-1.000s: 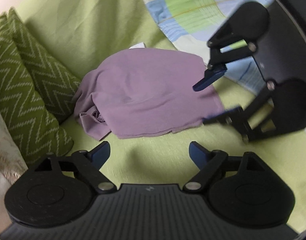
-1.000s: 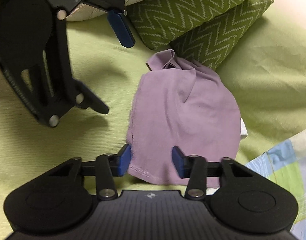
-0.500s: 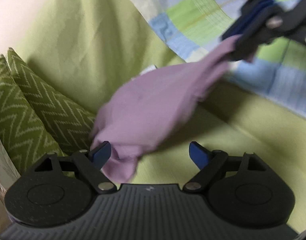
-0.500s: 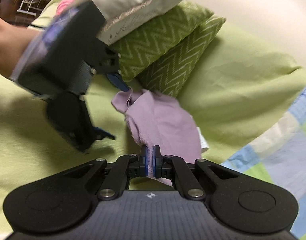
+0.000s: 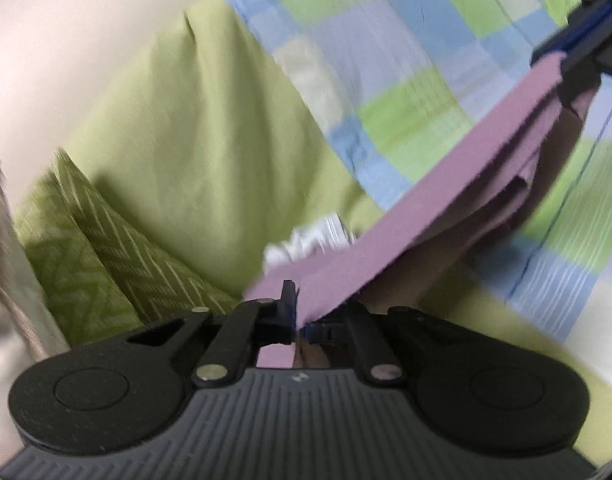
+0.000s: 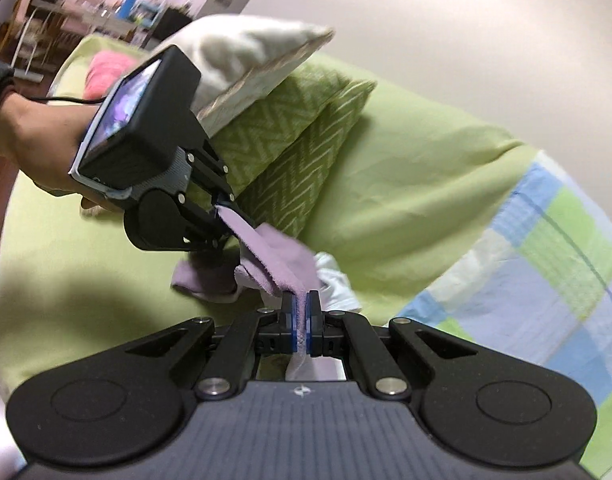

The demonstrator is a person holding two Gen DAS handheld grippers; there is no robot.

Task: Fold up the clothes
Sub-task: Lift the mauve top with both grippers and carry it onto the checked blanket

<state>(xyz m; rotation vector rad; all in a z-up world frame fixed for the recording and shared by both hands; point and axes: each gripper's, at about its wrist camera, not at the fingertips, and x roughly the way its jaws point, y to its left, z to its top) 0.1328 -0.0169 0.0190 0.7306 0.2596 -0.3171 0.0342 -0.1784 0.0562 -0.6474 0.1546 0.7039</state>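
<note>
I see a bed under a light green sheet (image 6: 405, 184), zigzag-patterned green pillows (image 6: 290, 152) against the wall. My left gripper (image 5: 296, 316) and right gripper (image 6: 302, 320) each clamp an edge of the mauve garment (image 5: 425, 200), which hangs stretched between them above the bed, beside a checked blanket (image 5: 385, 60).

A light green bedsheet (image 6: 405, 184) covers the bed. Two green zigzag-patterned pillows (image 6: 290, 148) lean side by side near the wall, and a pale cream pillow (image 6: 242, 56) lies on top of them. A checked quilt (image 5: 405, 72) in blue, green and white spreads over the far side. A crumpled white cloth (image 5: 306, 240) sits on the sheet. Something pink (image 6: 102, 72) lies farther back, beyond the pillows, blurred
</note>
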